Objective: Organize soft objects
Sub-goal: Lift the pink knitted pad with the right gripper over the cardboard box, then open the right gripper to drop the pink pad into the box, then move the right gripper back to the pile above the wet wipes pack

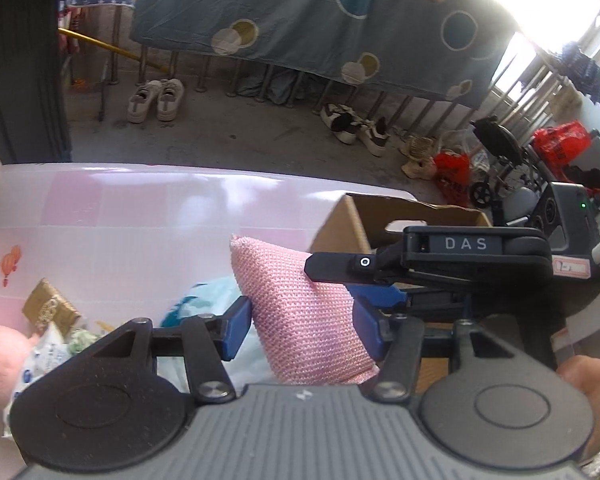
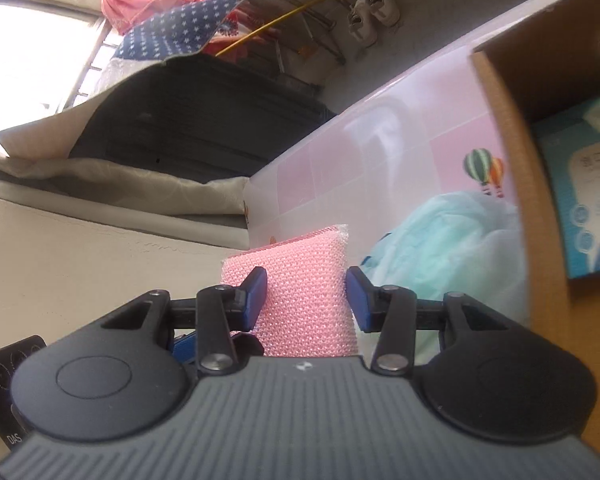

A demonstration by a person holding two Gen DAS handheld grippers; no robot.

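Observation:
A pink knitted sponge [image 1: 304, 312] is held between both grippers above the pink checked tabletop [image 1: 140, 216]. My left gripper [image 1: 304, 326] has its blue pads on both sides of the sponge. My right gripper [image 2: 306, 300] also has its blue pads against the sponge [image 2: 300, 280]; its black body [image 1: 440, 256] shows in the left wrist view on the sponge's right side. A pale teal soft cloth [image 2: 432, 240] lies on the table beside an open cardboard box [image 2: 512, 128], which holds a blue tissue packet [image 2: 584, 200].
A pink plush toy [image 1: 0, 356], a patterned cloth [image 1: 48, 354] and a small brown cardboard piece [image 1: 50, 306] lie at the table's left. The box [image 1: 380, 216] stands at the table's right end. Shoes [image 1: 156, 100] and a covered rack [image 1: 300, 20] are on the floor beyond.

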